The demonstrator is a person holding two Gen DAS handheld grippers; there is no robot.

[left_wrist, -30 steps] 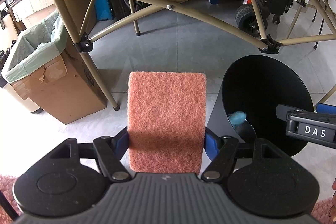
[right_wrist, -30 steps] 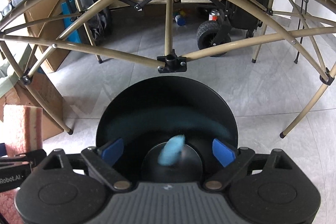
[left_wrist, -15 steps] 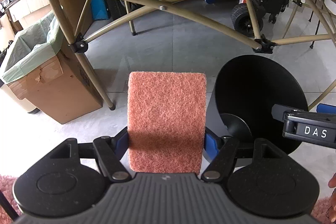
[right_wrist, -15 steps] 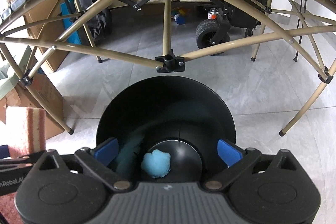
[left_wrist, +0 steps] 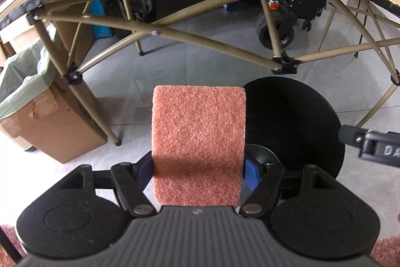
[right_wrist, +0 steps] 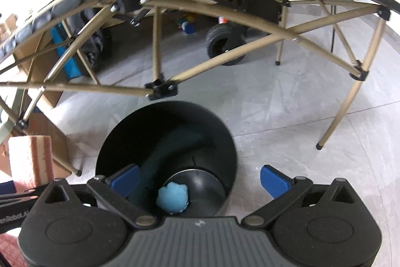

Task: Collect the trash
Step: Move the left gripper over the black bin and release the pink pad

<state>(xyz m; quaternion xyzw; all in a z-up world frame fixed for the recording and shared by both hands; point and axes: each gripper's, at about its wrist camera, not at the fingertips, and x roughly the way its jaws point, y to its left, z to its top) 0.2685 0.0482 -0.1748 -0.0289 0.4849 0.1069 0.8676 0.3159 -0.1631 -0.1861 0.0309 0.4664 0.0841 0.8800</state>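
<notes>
Left tongs (left_wrist: 198, 170) grip sponge (left_wrist: 198, 142); blue wad (right_wrist: 172, 197) seemingly binned.

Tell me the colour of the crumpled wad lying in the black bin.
Light blue wad, seen best in the right wrist view.

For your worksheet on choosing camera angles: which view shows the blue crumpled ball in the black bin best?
The right wrist view: it looks straight down into the black bin, so the blue crumpled ball lies plainly on the bottom. In the left wrist view the held scouring pad covers part of the bin and the ball is not visible.
</notes>
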